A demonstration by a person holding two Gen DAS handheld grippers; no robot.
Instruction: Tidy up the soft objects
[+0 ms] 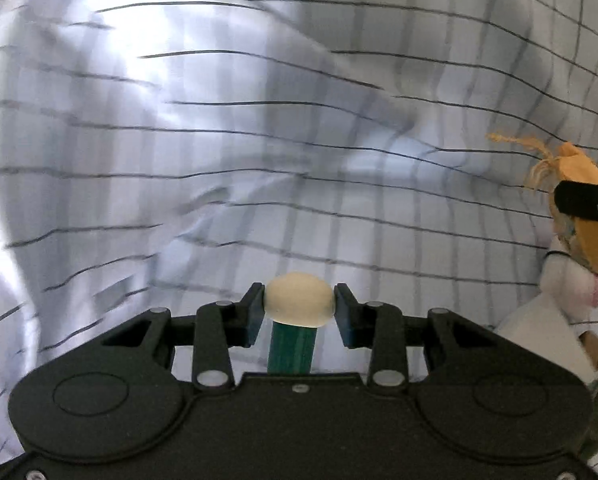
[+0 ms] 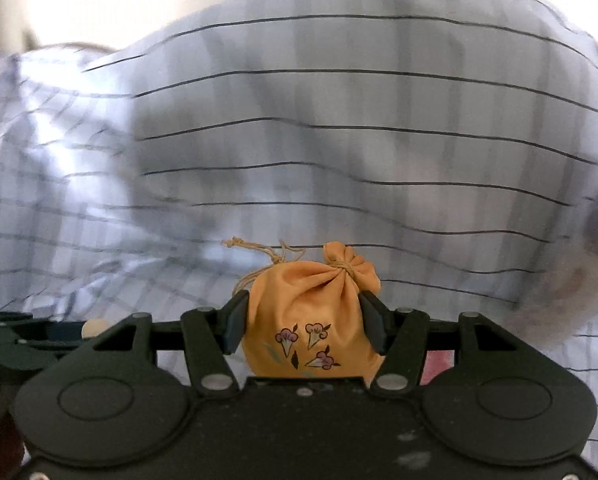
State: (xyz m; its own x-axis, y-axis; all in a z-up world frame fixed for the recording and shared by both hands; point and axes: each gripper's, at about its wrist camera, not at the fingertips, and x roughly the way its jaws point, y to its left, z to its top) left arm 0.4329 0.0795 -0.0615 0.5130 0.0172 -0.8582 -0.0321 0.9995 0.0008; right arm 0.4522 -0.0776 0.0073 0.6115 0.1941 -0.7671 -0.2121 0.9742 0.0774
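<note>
While both grippers hang over the rumpled checked bedsheet (image 1: 227, 128), each one is clamped on something soft. The left gripper (image 1: 299, 309) has its two fingers pressed against the sides of a cream rounded cap (image 1: 299, 298) that sits on a dark green stem (image 1: 293, 347), a mushroom-like toy held upright between the pads, above the sheet and not touching it. The right gripper (image 2: 303, 320) squeezes an orange drawstring pouch (image 2: 309, 312) printed with small pink flowers; its gathered neck and tan cord (image 2: 259, 250) stick up past the fingertips, and the pouch is likewise held clear of the sheet. In the left wrist view the pouch shows again at the right edge of the sheet (image 1: 583, 184) with a black finger (image 1: 583, 200) of the right gripper across it, and just below it lies a white plush toy (image 1: 555, 292) on the sheet. The sheet is blurred in both views, its folds and dark grid lines smeared
</note>
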